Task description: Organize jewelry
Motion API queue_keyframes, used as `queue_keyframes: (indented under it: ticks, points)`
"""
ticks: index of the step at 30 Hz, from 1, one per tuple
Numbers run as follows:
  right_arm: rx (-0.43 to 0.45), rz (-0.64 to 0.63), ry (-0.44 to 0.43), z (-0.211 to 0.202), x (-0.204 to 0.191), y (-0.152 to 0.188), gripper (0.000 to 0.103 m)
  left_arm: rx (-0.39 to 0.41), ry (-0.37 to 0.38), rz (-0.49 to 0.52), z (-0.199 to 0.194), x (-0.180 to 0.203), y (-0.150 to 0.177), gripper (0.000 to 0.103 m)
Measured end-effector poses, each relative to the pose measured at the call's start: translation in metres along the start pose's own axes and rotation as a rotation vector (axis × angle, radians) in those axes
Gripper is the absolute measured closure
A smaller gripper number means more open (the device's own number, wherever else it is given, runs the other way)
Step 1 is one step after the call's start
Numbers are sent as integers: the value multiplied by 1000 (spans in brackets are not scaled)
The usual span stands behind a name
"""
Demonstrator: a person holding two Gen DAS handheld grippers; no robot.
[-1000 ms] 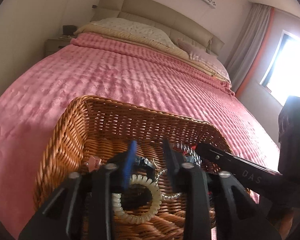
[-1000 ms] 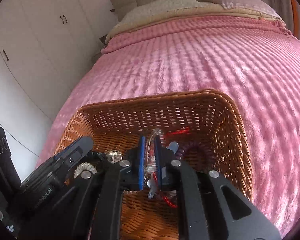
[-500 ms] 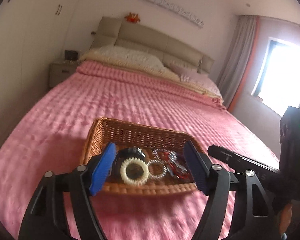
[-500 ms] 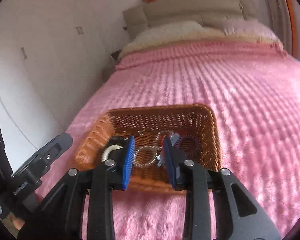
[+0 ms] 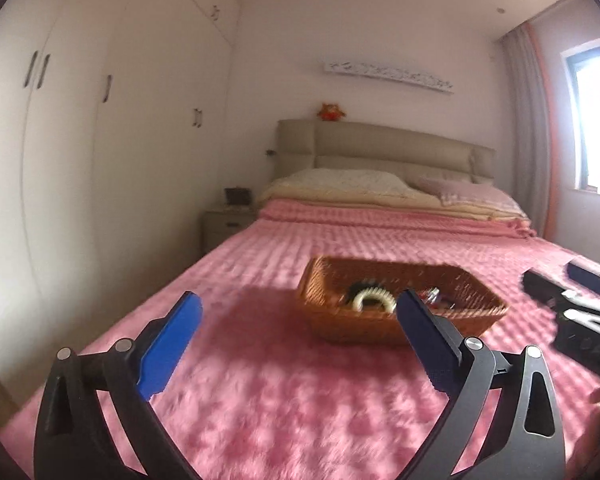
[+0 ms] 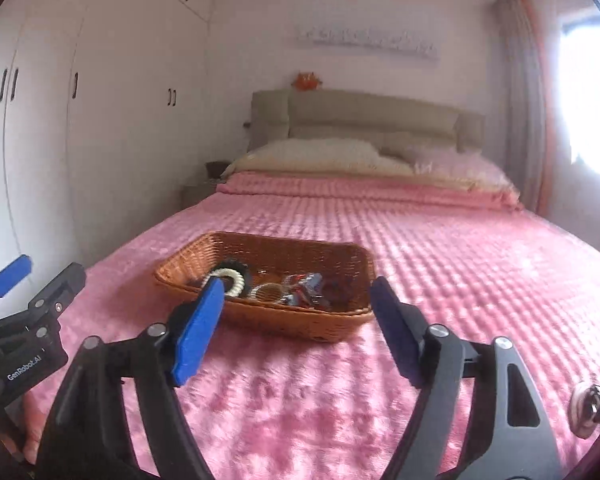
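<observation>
Wicker basket (image 5: pixel 400 322) of jewelry on the pink bedspread (image 5: pixel 284 400), both sets of jaws spread wide and empty.

Shallow, rectangular, woven in orange-brown cane, resting flat toward the foot of the bed, well apart from the pillows (image 5: pixel 340 184). Inside: cream coiled ring (image 6: pixel 230 280) lying against a dark one at the left end, clear coiled loop (image 6: pixel 266 291) mid-basket, blurred tangle of red and silvery pieces (image 6: pixel 304 286) toward the right. Left gripper (image 5: pixel 300 340) and right gripper (image 6: pixel 296 320) both short of the near rim, jaws just opened, nothing between the blue pads (image 5: pixel 168 350), touching neither basket nor contents.
</observation>
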State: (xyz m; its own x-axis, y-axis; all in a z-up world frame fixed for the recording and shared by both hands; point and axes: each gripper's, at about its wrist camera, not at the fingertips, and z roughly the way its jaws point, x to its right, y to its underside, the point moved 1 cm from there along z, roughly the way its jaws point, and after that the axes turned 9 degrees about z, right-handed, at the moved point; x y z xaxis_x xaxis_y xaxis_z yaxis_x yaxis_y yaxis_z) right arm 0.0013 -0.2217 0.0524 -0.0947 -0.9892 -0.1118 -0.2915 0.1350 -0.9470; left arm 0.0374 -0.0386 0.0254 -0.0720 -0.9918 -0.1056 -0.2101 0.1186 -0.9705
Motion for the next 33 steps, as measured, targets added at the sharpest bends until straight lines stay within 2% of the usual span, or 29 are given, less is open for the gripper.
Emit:
queue_keyframes:
  ticks: [2,5,7,10,13,19,24,33]
  points:
    - [21,-16,15,-3,1,10,27,-26,-3,6,4,2,8,8]
    - [12,13,13,1,8,24,26,-25,15,-8,5,-1,8,8]
    - [4,30,10,4,13,27,26,-32,11,-20,5,-3,12,8]
    - [3,65,10,6,21,28,19,-40,13,-26,6,-4,17,8]
    - [-17,79,18,11,24,31,19,-56,25,-19,9,-2,19,8]
    - [-42,26,13,17,13,35,19,-63,43,27,11,9,19,8]
    - [-20,-33,29,12,0,38,16,-66,55,44,12,12,19,8]
    - [-43,2,34,15,8,36,14,-81,62,61,15,17,18,8]
